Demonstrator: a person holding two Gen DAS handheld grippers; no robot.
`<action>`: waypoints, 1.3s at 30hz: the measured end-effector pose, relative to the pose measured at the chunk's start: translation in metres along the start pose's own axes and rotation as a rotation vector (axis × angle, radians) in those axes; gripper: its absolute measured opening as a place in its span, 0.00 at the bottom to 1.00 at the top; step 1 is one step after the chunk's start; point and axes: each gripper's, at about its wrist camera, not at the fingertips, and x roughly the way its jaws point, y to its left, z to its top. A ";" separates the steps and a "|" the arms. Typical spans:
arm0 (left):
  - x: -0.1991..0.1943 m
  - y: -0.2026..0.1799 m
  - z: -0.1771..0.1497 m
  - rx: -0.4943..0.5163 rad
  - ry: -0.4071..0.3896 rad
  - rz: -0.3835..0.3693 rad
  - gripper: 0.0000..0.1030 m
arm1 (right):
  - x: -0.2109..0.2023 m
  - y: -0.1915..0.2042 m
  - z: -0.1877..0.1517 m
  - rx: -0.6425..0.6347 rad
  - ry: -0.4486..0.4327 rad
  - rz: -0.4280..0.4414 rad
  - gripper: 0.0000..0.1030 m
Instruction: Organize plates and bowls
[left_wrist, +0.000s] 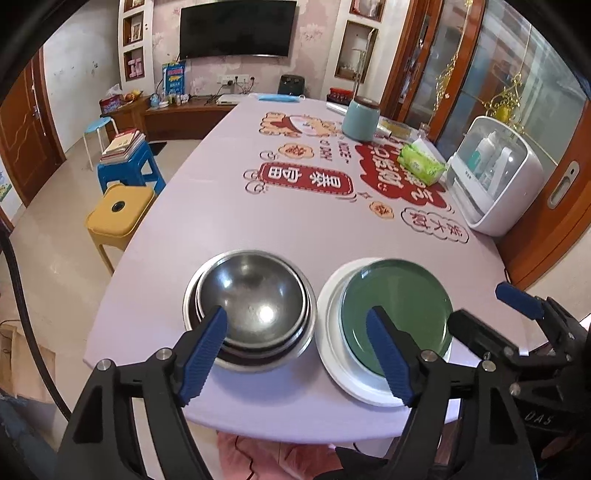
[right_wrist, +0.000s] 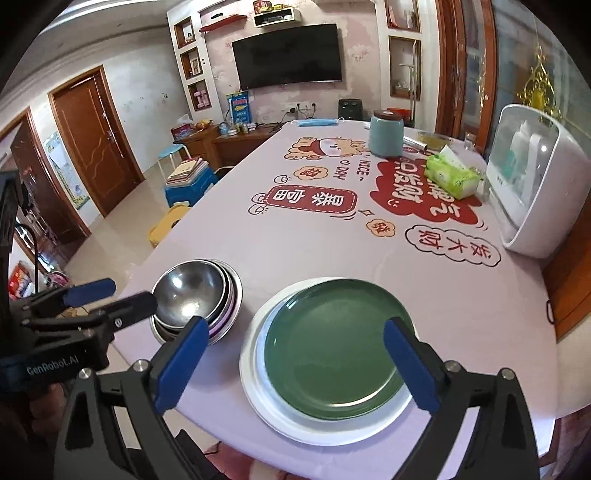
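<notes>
Several nested steel bowls (left_wrist: 255, 306) stand stacked near the table's front edge. Right beside them a green plate (left_wrist: 402, 306) lies on a stack of white plates (left_wrist: 330, 354). My left gripper (left_wrist: 295, 321) hovers open above the front of the bowls, its left finger over the bowl rim, nothing between the pads. In the right wrist view the bowl stack (right_wrist: 192, 295) is at the left and the green plate (right_wrist: 332, 347) lies on the white plates (right_wrist: 255, 384). My right gripper (right_wrist: 297, 326) is open wide over the plate's near side, holding nothing. Each gripper shows in the other's view: the right gripper (left_wrist: 480, 304) and the left gripper (right_wrist: 129, 293).
The pink printed tablecloth (left_wrist: 229, 206) covers a long table. Farther back stand a blue jar (left_wrist: 360, 118), a green tissue pack (left_wrist: 421, 164) and a white lidded box (left_wrist: 495, 177) at the right edge. Yellow (left_wrist: 120, 210) and blue (left_wrist: 127, 166) stools stand left of the table.
</notes>
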 end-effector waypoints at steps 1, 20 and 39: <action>0.002 0.003 0.002 0.003 0.000 -0.003 0.76 | 0.001 0.001 0.000 0.004 0.004 -0.006 0.94; 0.054 0.088 0.029 0.152 0.148 -0.086 0.76 | 0.048 0.071 -0.006 0.220 0.108 -0.063 0.94; 0.124 0.103 0.055 0.344 0.372 -0.225 0.77 | 0.088 0.076 -0.018 0.565 0.136 -0.061 0.94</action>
